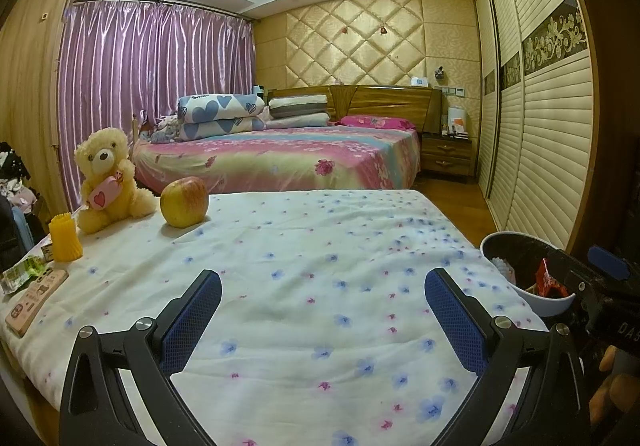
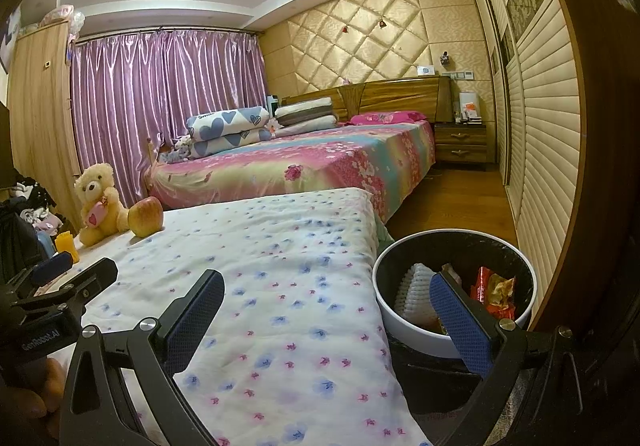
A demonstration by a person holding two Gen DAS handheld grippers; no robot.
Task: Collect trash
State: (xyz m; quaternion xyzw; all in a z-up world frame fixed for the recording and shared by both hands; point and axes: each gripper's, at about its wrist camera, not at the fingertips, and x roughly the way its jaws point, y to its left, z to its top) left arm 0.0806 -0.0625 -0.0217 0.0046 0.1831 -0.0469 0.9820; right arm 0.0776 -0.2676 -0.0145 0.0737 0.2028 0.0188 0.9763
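Observation:
A white-rimmed trash bin with a black liner (image 2: 520,258) stands at the right of the floral-cloth table (image 2: 280,246); it also shows in the left wrist view (image 1: 496,242). Inside it lie a white foam net (image 2: 412,286) and a red wrapper (image 2: 494,292). My right gripper (image 2: 326,304) is open and empty, its right finger over the bin's near rim. My left gripper (image 1: 322,300) is open and empty above the cloth. A green wrapper (image 1: 20,274) and a pink packet (image 1: 36,298) lie at the table's left edge.
A teddy bear (image 1: 106,178), an apple (image 1: 185,201) and a yellow ribbed cup (image 1: 65,238) stand at the table's far left. A bed (image 1: 280,154) lies beyond the table. Sliding wardrobe doors (image 1: 540,126) line the right side, with wooden floor between.

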